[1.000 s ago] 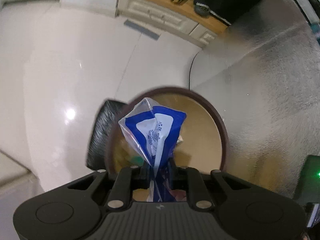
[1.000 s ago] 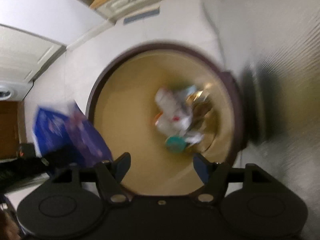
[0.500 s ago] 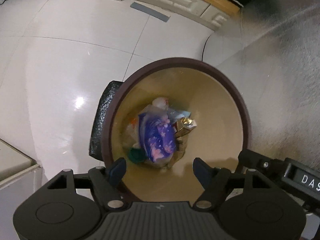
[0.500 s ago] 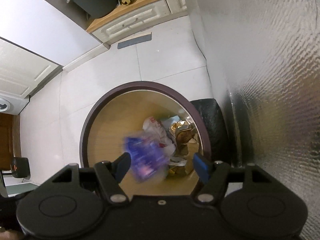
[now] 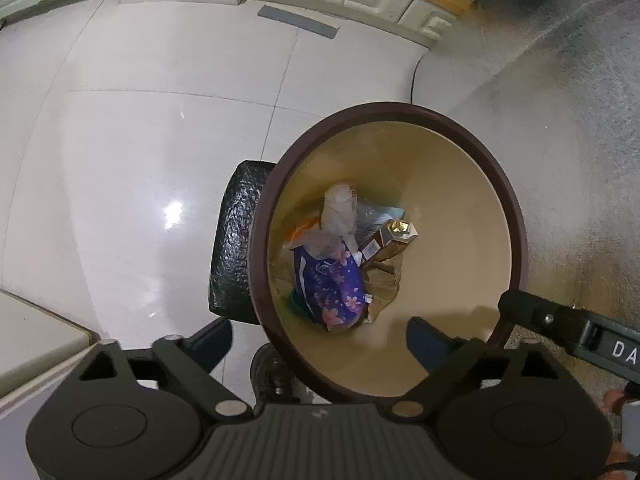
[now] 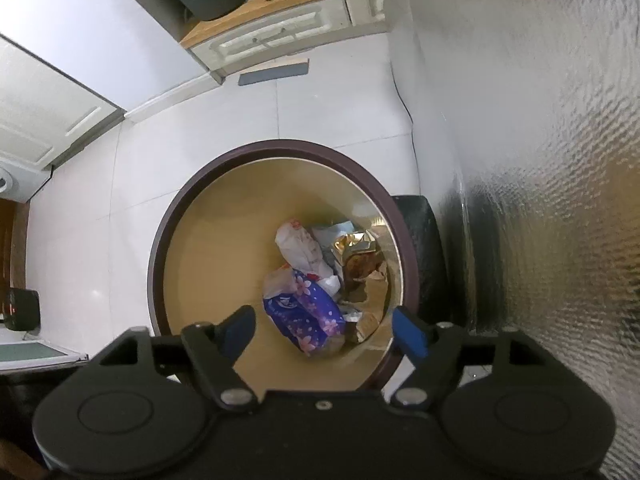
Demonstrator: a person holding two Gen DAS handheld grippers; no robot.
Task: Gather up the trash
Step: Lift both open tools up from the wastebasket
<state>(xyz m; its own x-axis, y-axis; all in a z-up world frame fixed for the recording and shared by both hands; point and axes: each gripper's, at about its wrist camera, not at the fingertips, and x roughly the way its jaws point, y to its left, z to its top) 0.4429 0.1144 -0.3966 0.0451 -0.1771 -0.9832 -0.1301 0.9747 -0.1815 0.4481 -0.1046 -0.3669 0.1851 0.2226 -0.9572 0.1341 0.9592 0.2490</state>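
Observation:
A round trash bin with a dark brown rim (image 5: 516, 208) (image 6: 160, 240) and tan inside stands on the tiled floor. At its bottom lie a blue and purple flowered wrapper (image 5: 330, 284) (image 6: 304, 316), a white plastic bag (image 5: 340, 208) (image 6: 298, 246), a gold-topped carton (image 5: 394, 238) (image 6: 354, 248) and other scraps. My left gripper (image 5: 320, 340) is open and empty above the bin's near edge. My right gripper (image 6: 326, 330) is open and empty above the bin; part of it (image 5: 576, 332) shows at the right of the left wrist view.
A black textured object (image 5: 236, 240) (image 6: 420, 248) stands against the bin. A silvery textured wall (image 6: 540, 160) rises on the right. White drawers with a wooden top (image 6: 280, 28) stand at the far wall. A grey mat (image 6: 274, 74) lies on the white floor tiles.
My left gripper opened and let go of the blue wrapper, which fell to the bottom of the bin. Both grippers rose higher above the bin.

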